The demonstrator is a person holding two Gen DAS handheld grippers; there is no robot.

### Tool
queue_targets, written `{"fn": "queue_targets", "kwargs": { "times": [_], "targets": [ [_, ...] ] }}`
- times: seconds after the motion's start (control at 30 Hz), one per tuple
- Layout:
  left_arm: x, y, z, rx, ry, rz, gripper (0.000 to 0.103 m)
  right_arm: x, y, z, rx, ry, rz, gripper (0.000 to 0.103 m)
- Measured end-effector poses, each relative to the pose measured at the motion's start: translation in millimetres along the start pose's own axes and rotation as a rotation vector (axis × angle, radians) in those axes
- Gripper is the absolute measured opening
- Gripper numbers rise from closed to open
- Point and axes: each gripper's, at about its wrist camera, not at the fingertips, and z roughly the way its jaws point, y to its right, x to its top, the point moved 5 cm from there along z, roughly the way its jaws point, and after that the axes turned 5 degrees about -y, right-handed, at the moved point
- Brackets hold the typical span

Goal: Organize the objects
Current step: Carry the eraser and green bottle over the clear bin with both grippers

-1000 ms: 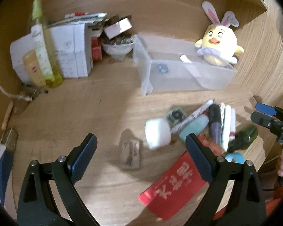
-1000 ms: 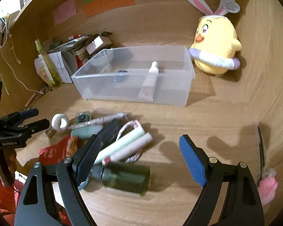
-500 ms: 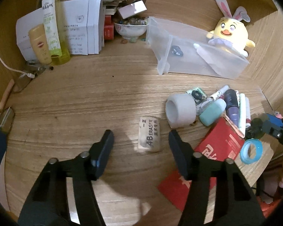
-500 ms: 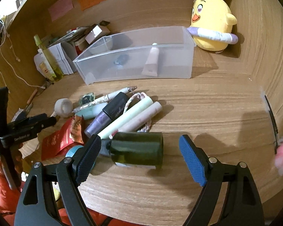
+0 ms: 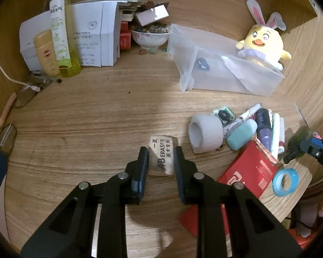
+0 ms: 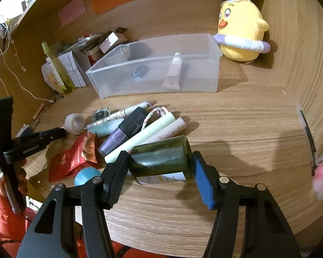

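Observation:
My left gripper (image 5: 161, 153) is shut on a beige eraser (image 5: 161, 155) printed "4B ERASER", which lies on the wooden desk. My right gripper (image 6: 160, 160) is closed around a dark green bottle (image 6: 161, 158) lying on its side; both fingers touch its ends. Beside it lies a pile: a purple tube (image 6: 125, 132), pale green and white sticks (image 6: 152, 130), a pen, a white tape roll (image 5: 205, 134), a red packet (image 5: 247, 171) and a blue tape ring (image 5: 285, 179). A clear plastic bin (image 6: 161, 64) behind the pile holds a small tube (image 6: 174, 73) and a dark item.
A yellow chick plush (image 6: 241, 30) stands right of the bin. Boxes, bottles (image 5: 60, 36) and a bowl of stones (image 5: 149, 35) crowd the back left. A cable lies at the left edge. A pink pom-pom clip (image 6: 320, 176) lies at the far right. Wooden walls enclose the desk.
My left gripper moved down onto the eraser and closed on it. My right gripper moved onto the green bottle and closed around it.

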Motion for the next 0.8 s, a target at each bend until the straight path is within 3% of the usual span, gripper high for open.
{"fn": "queue_targets", "kwargs": {
  "times": [0.8],
  "targets": [
    [61.1,34.4,-48.7,-0.063,0.191,0.002,0.024,73.4,14.9,-27.5,0.002,0.193,-0.004,0.055]
  ]
}}
